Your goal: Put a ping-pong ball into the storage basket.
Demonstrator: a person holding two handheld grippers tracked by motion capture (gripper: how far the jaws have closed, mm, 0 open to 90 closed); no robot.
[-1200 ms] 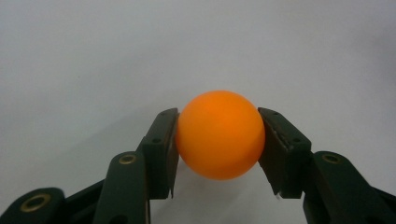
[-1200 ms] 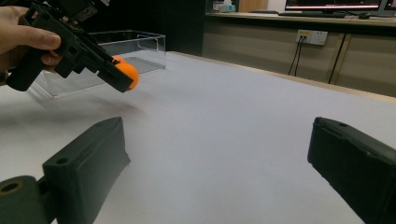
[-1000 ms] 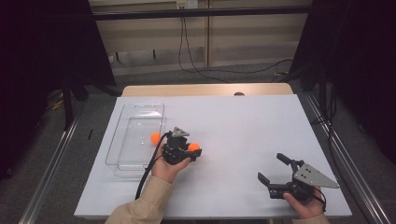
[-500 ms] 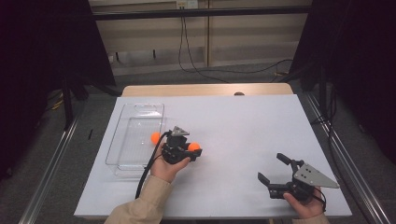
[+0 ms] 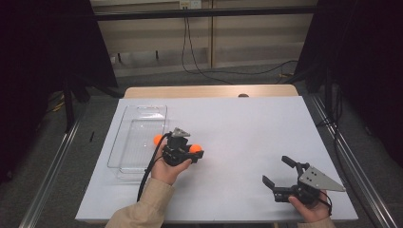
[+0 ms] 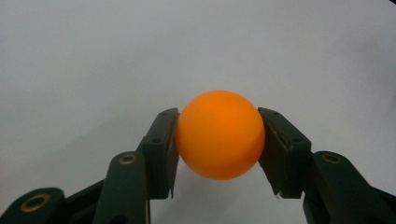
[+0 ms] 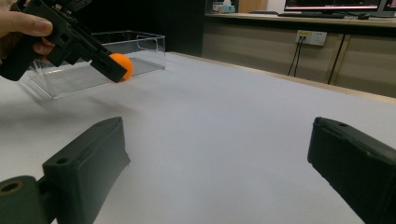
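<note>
Two grippers are sitting in your hands, and the nearer one, the right gripper (image 5: 275, 169), is resting low on the near right corner of the white tabletop (image 5: 247, 128) with its jaws spread wide and nothing between them. You are doing well to park it there, well apart from the work. A little farther in, your left hand (image 5: 167, 170) is carrying the left gripper (image 5: 194, 150), and its jaws are pinching the orange ball (image 6: 219, 134) squarely across its middle, one pad on each side, with the ball hanging just above the bare tabletop. That grip looks centred, so I judge you are needing no more squeeze; a ball this smooth and light could pop out if you are pressing harder or tilting the wrist sharply. Just beyond and to the left of that gripper, the clear tray (image 5: 124, 142) is lying open-topped, and the step in hand seems to be carrying the ball over its near wall. Aim to be lifting enough to clear the rim, then lowering close to the tray floor before you are spreading the jaws, because a drop from height would likely make the ball bounce or roll. A second orange ball (image 5: 158, 139) is showing at the tray's right edge; I cannot tell whether it is lying inside, so be steering around it.
</note>
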